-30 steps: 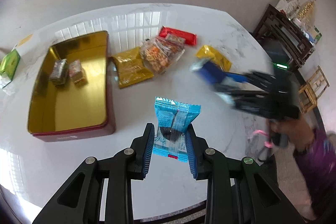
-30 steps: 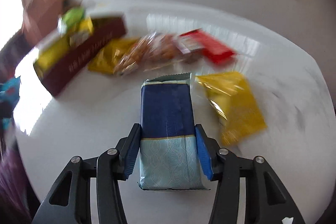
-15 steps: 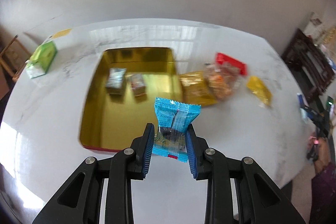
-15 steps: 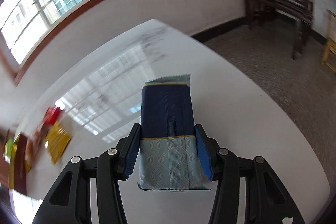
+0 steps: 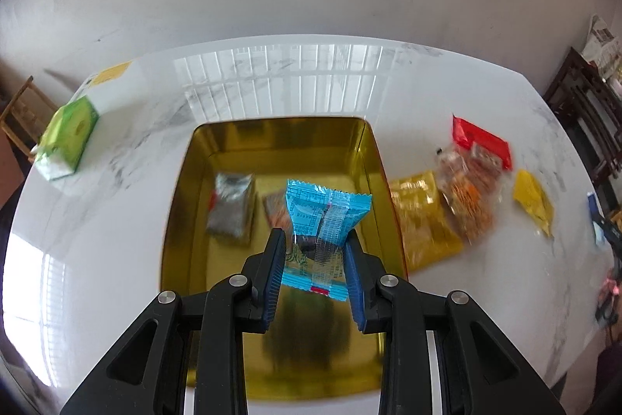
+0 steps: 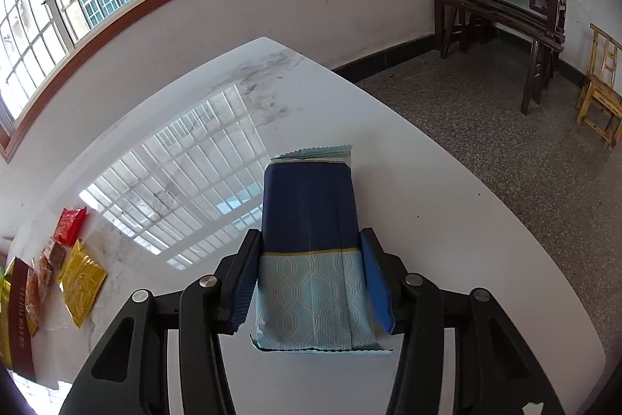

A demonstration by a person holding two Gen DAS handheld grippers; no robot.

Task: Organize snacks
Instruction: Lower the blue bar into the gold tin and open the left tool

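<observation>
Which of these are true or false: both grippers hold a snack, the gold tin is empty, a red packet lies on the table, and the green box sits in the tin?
1. Both grippers hold a snack. True: the left gripper clamps a light blue packet, the right gripper a dark blue packet.
2. The gold tin is empty. False: two small packets lie inside.
3. A red packet lies on the table. True.
4. The green box sits in the tin. False: it lies on the table beside it.
</observation>
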